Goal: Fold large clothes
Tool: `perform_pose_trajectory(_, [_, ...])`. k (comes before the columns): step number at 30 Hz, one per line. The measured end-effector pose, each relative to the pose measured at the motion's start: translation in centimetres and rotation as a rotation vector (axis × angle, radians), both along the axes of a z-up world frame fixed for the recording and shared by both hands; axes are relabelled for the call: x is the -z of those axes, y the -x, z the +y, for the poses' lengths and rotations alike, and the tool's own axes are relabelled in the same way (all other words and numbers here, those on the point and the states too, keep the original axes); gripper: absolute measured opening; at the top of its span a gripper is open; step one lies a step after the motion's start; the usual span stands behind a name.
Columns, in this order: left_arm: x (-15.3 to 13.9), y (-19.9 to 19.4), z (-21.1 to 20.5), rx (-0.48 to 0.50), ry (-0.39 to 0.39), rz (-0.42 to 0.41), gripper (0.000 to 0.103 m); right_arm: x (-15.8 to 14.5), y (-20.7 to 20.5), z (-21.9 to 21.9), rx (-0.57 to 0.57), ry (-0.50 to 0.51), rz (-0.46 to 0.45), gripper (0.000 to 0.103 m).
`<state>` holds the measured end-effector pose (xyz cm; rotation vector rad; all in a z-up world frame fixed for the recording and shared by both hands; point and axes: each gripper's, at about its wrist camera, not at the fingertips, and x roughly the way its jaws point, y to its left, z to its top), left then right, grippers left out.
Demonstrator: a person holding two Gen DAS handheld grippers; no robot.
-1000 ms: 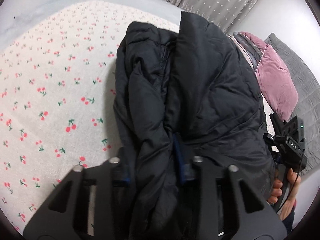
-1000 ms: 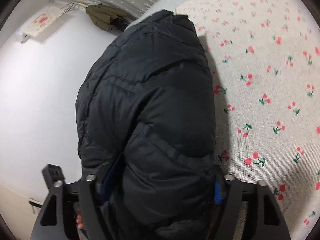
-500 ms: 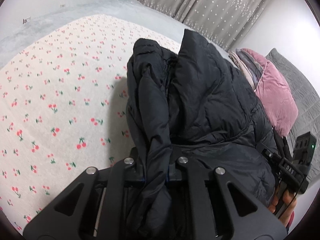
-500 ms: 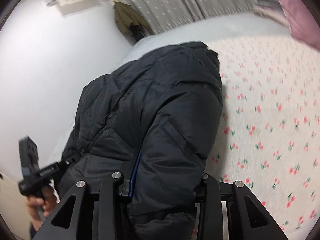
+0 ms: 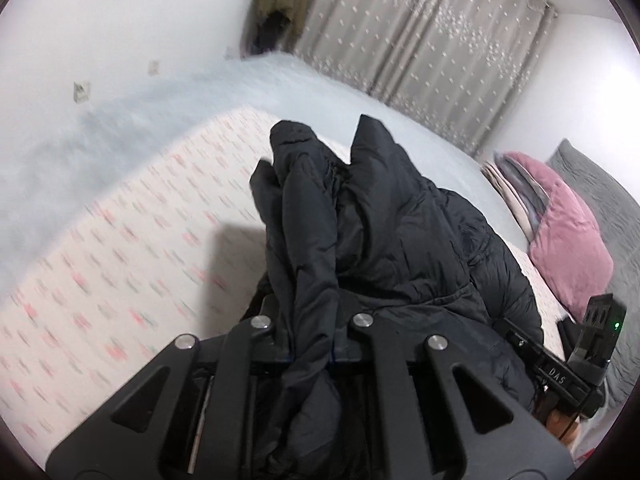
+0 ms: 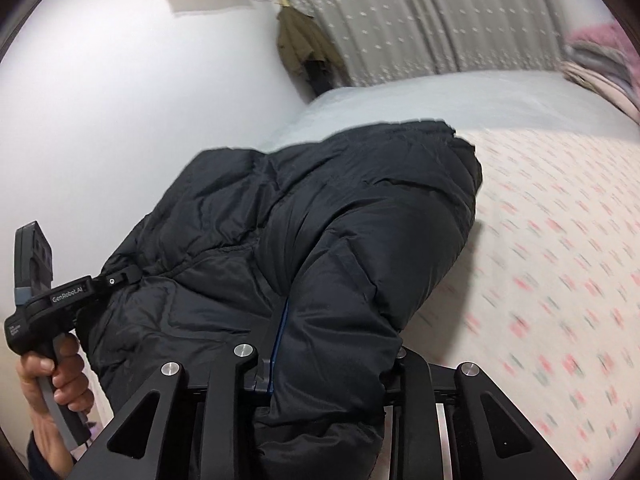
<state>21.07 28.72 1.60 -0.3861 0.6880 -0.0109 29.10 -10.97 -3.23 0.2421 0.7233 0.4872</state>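
Between the fingers of the left gripper (image 5: 312, 336), a narrow fold of the black puffer jacket (image 5: 384, 232) is being pinched, the jaws nearly together on the cloth and angled downward. The right gripper (image 6: 332, 356) is angling down too, its jaws closing around a thicker roll of the same jacket, which is filling the gap between them. A hand (image 6: 52, 392) is gripping the left tool's handle, off to the left of the right fingers. Beyond both sets of fingers the jacket is bulging upward and blocking the middle of each view. Past it, the cherry-print sheet (image 5: 120, 264) is lying blurred across the bed. Further right of the left fingers a pink pillow (image 5: 568, 232) is leaning against a grey cushion (image 5: 600, 184). Farthest off, dotted curtains (image 5: 432, 52) are hanging beside an olive coat (image 6: 298, 40).
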Motion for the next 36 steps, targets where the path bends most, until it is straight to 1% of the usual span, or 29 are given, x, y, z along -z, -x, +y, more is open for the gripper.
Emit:
perform_pose_trajectory(2, [-1.2,0.3,2.5,-0.037,-0.016,-0.025,0.011,-1.1,-1.2,3.6,-0.041,0.01,-0.035,0.028])
perform_pose_trajectory(4, [-2.6,1.1,5.6,-0.079,-0.054,-0.044,0.011,-2.1,-1.5,6.8,-0.077,0.005,-0.065,0.028])
perform_pose_trajectory(8, [-4.4,2.8,11.3,-0.156,-0.068,-0.042,0.012,-2.9,-0.4,14.1,-0.142,-0.087,-0.09,0.028])
perform_pose_trajectory(11, [-5.0,4.4,15.3,-0.233,-0.15,-0.039,0.012,-2.4,0.3,19.0,-0.181,-0.13,-0.068,0.028])
perform_pose_trajectory(13, [-4.0,5.2,17.1,-0.266,-0.151,-0.011,0.012,-1.5,1.0,23.3,-0.219,-0.154,-0.03,0.028])
perform_pose_trajectory(14, [-3.1,5.2,18.0,-0.266,-0.143,0.002,0.013,-0.9,1.5,25.1,-0.232,-0.146,-0.021,0.028])
perform_pose_trajectory(16, [0.1,4.4,19.6,-0.265,-0.126,0.071,0.014,1.2,2.3,28.5,-0.22,-0.088,-0.012,0.028])
perform_pose_trajectory(17, [2.5,3.5,20.2,-0.277,-0.103,0.138,0.014,2.1,2.1,29.2,-0.209,-0.077,0.008,0.028])
perform_pose_trajectory(18, [4.4,2.7,20.1,-0.286,-0.089,0.18,0.015,3.7,1.7,29.7,-0.174,-0.078,0.061,0.028])
perform_pose_trajectory(19, [5.9,2.5,19.6,-0.285,-0.099,0.186,0.016,4.7,1.6,29.5,-0.14,-0.104,0.098,0.028])
perform_pose_trajectory(20, [6.4,2.3,18.6,-0.28,-0.133,0.164,0.016,5.0,1.6,29.1,-0.125,-0.123,0.107,0.028])
perform_pose_trajectory(21, [6.5,2.2,17.7,-0.278,-0.157,0.131,0.016,5.1,2.0,28.8,-0.114,-0.127,0.1,0.028])
perform_pose_trajectory(23, [6.6,1.4,17.3,-0.28,-0.152,0.118,0.017,4.9,1.9,28.4,-0.114,-0.104,0.095,0.029])
perform_pose_trajectory(24, [6.5,1.0,17.7,-0.292,-0.125,0.114,0.017,5.0,2.6,28.3,-0.122,-0.116,0.122,0.029])
perform_pose_trajectory(25, [6.3,0.7,18.5,-0.304,-0.101,0.11,0.018,5.4,2.2,28.4,-0.125,-0.142,0.156,0.03])
perform_pose_trajectory(26, [5.9,0.5,18.9,-0.324,-0.082,0.106,0.018,6.0,1.8,28.5,-0.129,-0.188,0.207,0.03])
perform_pose_trajectory(27, [5.5,0.4,19.8,-0.338,-0.081,0.103,0.018,6.0,2.5,29.0,-0.134,-0.207,0.221,0.03])
perform_pose_trajectory(28, [4.9,0.3,20.3,-0.357,-0.097,0.098,0.018,5.7,2.3,29.9,-0.143,-0.21,0.219,0.03])
perform_pose_trajectory(30, [4.4,0.3,21.9,-0.378,-0.138,0.103,0.019,5.2,3.2,32.7,-0.174,-0.165,0.176,0.03])
perform_pose_trajectory(31, [4.3,0.2,22.3,-0.39,-0.154,0.111,0.021,5.4,3.6,33.5,-0.174,-0.186,0.188,0.03])
perform_pose_trajectory(32, [4.0,0.2,22.9,-0.405,-0.164,0.123,0.023,6.1,3.9,34.2,-0.17,-0.253,0.24,0.03])
perform_pose_trajectory(34, [3.9,1.2,24.1,-0.451,-0.145,0.152,0.032,7.1,4.5,35.2,-0.174,-0.307,0.29,0.032])
perform_pose_trajectory(35, [3.6,2.1,24.8,-0.477,-0.107,0.146,0.032,7.2,4.8,36.0,-0.189,-0.3,0.282,0.036])
perform_pose_trajectory(36, [3.2,3.4,25.3,-0.489,-0.079,0.126,0.034,7.1,5.4,37.1,-0.22,-0.267,0.256,0.038])
